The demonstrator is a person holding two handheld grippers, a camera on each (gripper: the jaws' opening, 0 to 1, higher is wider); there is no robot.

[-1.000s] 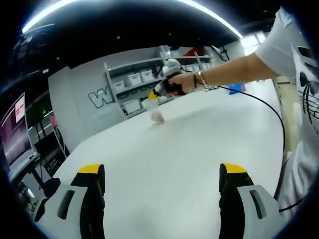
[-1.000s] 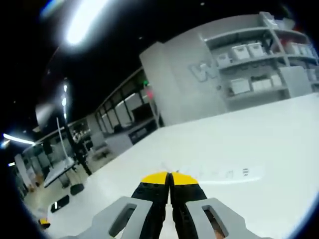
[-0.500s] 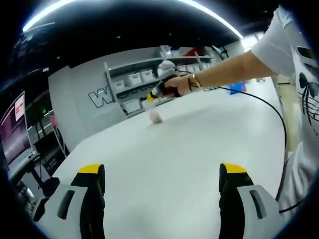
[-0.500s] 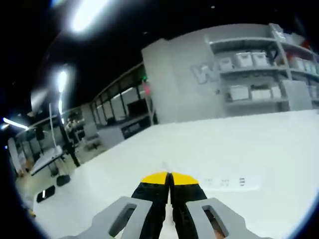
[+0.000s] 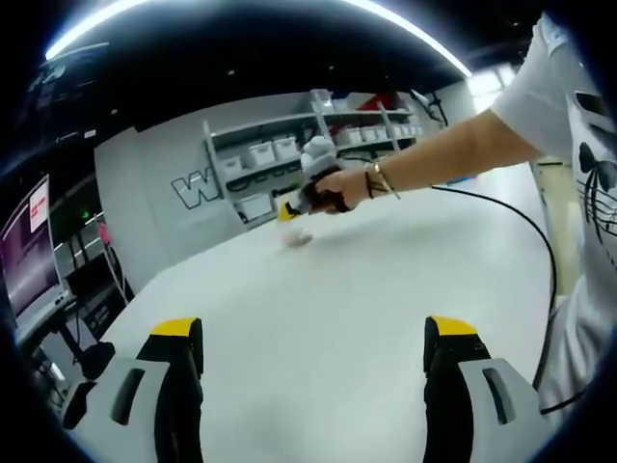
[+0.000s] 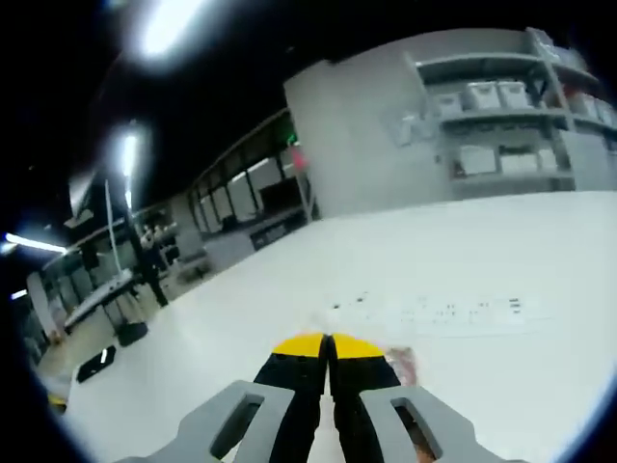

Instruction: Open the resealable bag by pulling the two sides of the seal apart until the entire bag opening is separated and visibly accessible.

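my left yellow-tipped gripper [image 5: 313, 347] stands with jaws wide apart over the smooth white table [image 5: 366, 289]. farther out, my right gripper [image 5: 289, 208] hangs above a blurred pinkish bag [image 5: 297, 238]. in its own view its jaws [image 6: 328, 349] press together, a pink edge of the bag [image 6: 402, 363] now beside them.

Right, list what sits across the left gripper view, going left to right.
Screen → shelves with bins → pinkish bag on the table → right gripper in the person's hand → black cable → white shirt.
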